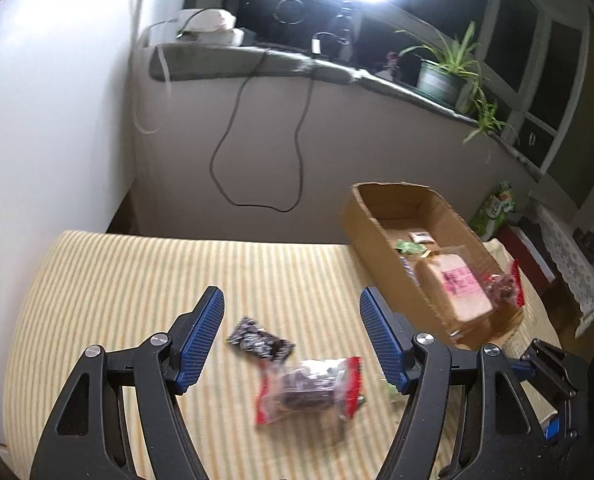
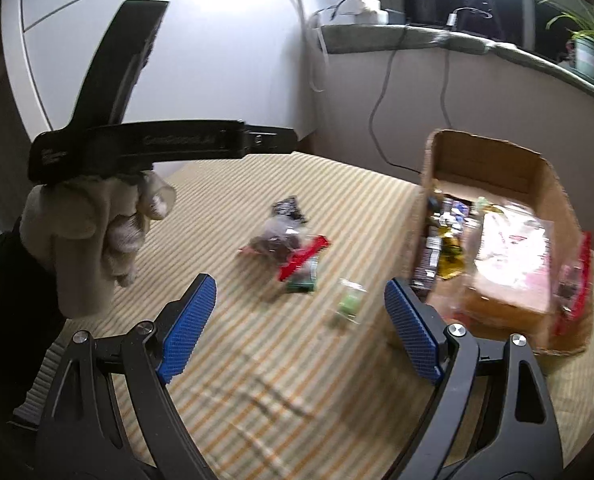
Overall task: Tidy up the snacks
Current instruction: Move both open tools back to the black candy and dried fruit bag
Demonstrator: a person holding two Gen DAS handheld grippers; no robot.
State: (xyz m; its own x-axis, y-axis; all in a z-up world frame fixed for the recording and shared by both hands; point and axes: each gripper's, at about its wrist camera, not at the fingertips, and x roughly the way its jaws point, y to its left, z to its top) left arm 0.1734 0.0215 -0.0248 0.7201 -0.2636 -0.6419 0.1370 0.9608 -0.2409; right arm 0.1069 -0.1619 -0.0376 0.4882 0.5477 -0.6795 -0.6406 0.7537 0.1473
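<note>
Both the left claw and the right claw hang open and empty over the striped yellow table, where the clear red-edged snack bag, probably light, soft and crinkly, lies near the brown cardboard box, best pinched across its middle.

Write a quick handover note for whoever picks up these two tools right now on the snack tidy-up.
Left tool: open, empty.
Right tool: open, empty.
Cardboard box on the striped cloth already holds the bread pack and several small packets.
Still loose on the cloth: dark packet, red-edged clear bag, small green packet.
Left: box these three.
</note>
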